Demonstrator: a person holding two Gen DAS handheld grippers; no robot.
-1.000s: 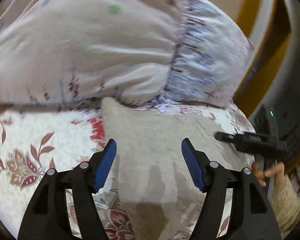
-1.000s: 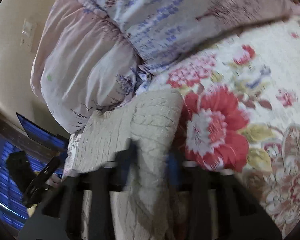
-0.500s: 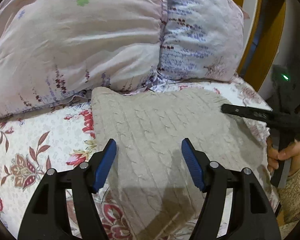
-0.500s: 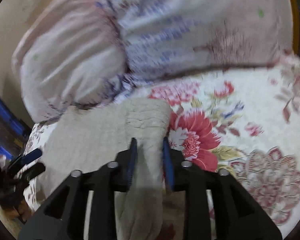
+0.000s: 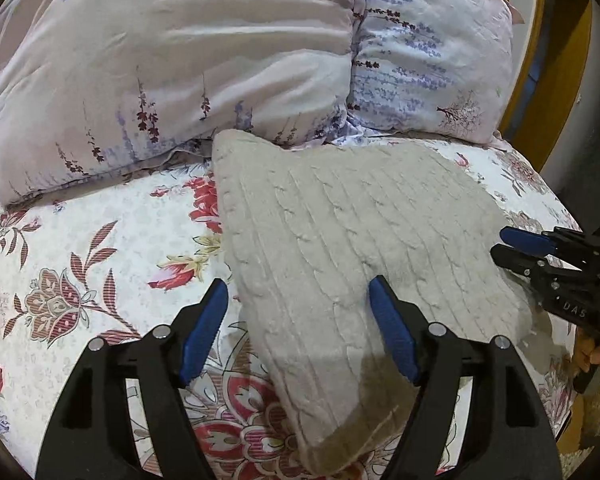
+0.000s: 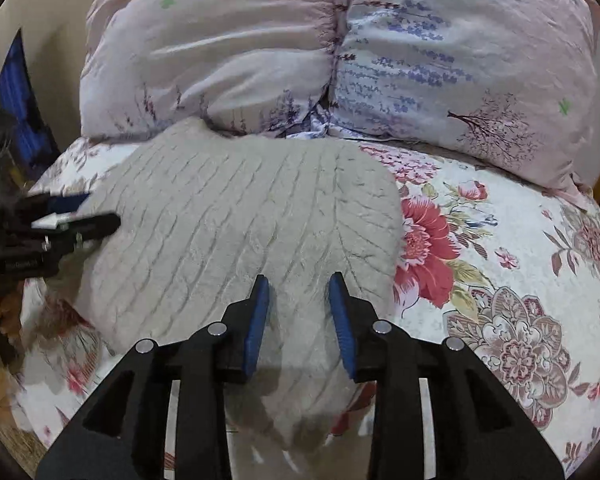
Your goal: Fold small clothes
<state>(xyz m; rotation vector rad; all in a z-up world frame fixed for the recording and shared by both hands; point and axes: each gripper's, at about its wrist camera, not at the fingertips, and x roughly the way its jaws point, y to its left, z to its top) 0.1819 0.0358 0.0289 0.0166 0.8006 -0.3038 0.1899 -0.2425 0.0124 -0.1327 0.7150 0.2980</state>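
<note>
Grey knit sweater (image 5: 340,232) lies on floral bedspread (image 5: 80,248), quilted pillows (image 5: 220,52) behind. Left gripper (image 5: 298,328) spread wide; right gripper (image 6: 298,312) parted, holding nothing.

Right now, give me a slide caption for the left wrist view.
Open left gripper above a beige knit sweater on the floral bedspread.

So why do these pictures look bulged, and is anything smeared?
Both views are fisheye, so the bed and pillow curve toward dark round corners. Left wrist view: sharp, with a shadow on the knit near the left gripper. Right wrist view: only the other gripper at the left edge is motion-blurred.
</note>
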